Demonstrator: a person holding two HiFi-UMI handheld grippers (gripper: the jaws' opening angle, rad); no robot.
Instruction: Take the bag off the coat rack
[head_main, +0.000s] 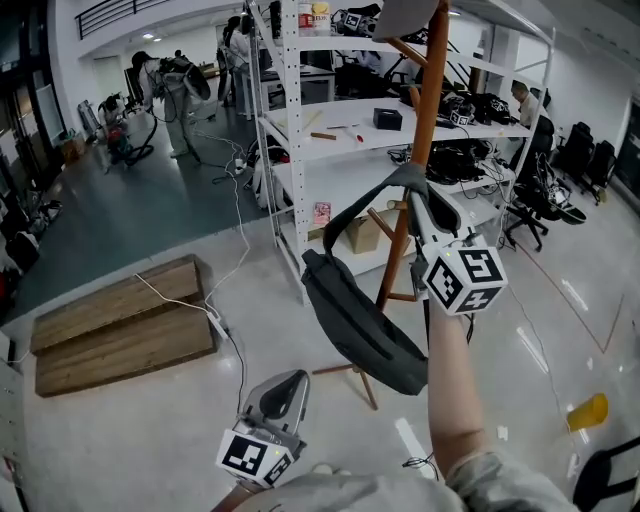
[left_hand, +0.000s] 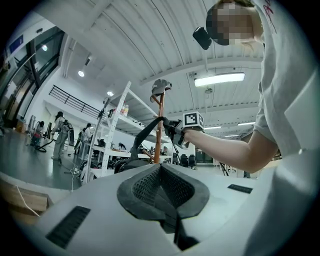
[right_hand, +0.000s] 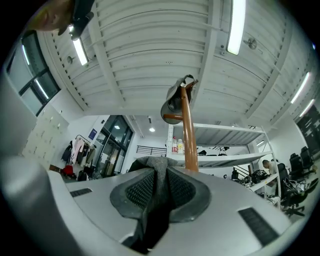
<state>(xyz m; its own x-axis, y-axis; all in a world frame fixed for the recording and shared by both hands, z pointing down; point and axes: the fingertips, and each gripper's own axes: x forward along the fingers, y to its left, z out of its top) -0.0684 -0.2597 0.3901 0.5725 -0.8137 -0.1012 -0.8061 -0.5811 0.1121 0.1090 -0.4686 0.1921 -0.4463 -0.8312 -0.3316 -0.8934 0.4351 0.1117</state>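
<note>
My right gripper (head_main: 414, 200) pinches the bag's (head_main: 360, 320) strap (right_hand: 160, 185) in its jaws, just beside the coat rack (head_main: 422, 120) pole, with open floor (head_main: 130, 440) below. My left gripper (head_main: 285, 385) hangs low, jaws pressed together, empty.

Bright, even light from long white fluorescent ceiling tubes (right_hand: 235, 25). Gripper views show fisheye bending and dark corners.

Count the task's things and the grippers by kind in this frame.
grippers: 2, the left gripper and the right gripper
bag: 1
coat rack: 1
total: 4
</note>
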